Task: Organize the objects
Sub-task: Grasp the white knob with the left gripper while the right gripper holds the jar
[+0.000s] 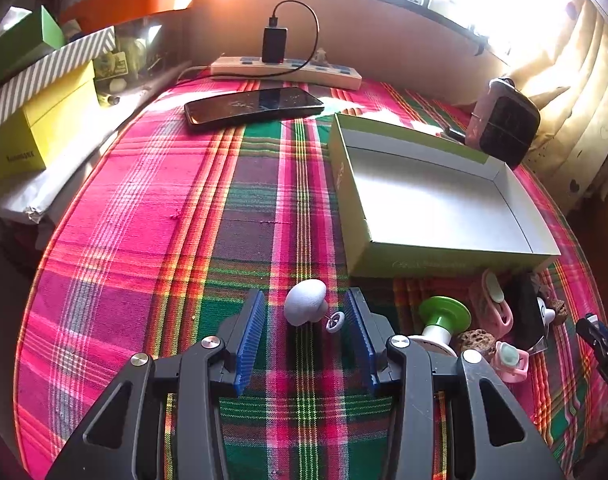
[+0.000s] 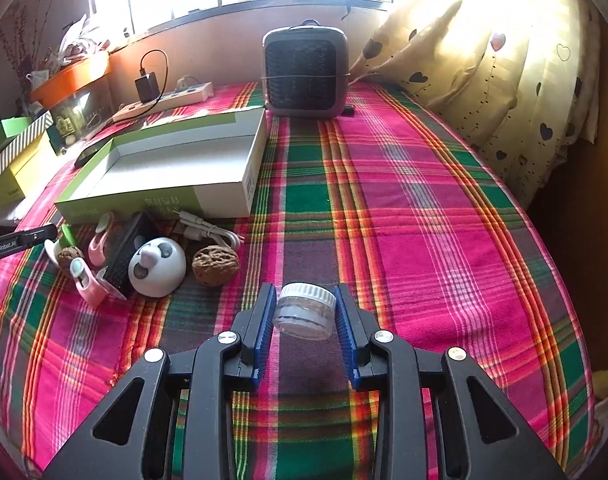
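A white egg-shaped piece (image 1: 305,302) with a small ring on a pin (image 1: 335,322) lies on the plaid cloth between the blue pads of my left gripper (image 1: 305,300). The right pad is close to the ring. A strip of cloth shows between the left pad and the egg, so the jaws are open around it. My right gripper (image 2: 305,292) is shut on a small clear jar with a white ribbed lid (image 2: 305,311), tilted and held above the cloth. An open green-and-white cardboard box (image 1: 443,264) (image 2: 156,202) lies beyond, with nothing in it.
In front of the box lie a panda dome (image 2: 156,268), two walnuts (image 2: 215,266), pink clips (image 2: 88,280), a black block (image 2: 128,256), a white cable (image 2: 208,232) and a green spool (image 1: 443,316). A phone (image 1: 256,106), power strip (image 1: 288,68) and small fan (image 2: 305,76) stand farther back.
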Action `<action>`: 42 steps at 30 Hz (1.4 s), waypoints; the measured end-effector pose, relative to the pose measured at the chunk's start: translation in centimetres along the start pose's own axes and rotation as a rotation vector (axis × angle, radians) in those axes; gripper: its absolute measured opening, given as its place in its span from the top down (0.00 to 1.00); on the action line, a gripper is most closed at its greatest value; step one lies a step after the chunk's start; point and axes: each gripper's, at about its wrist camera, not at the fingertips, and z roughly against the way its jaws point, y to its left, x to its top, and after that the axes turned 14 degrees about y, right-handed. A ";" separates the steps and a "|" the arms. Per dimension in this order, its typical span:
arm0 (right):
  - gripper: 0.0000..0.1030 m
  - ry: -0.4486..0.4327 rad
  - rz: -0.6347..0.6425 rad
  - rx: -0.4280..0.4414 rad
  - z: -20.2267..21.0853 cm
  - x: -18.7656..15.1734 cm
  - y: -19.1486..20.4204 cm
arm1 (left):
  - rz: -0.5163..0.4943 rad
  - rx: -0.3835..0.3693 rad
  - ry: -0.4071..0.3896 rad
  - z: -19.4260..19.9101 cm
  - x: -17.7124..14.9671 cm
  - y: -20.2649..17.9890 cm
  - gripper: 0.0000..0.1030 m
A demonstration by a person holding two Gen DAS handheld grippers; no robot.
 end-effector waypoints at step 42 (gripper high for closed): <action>0.70 -0.001 0.046 0.051 -0.6 0.8 1.7 | -0.022 0.041 -0.023 0.8 0.5 -0.6 0.81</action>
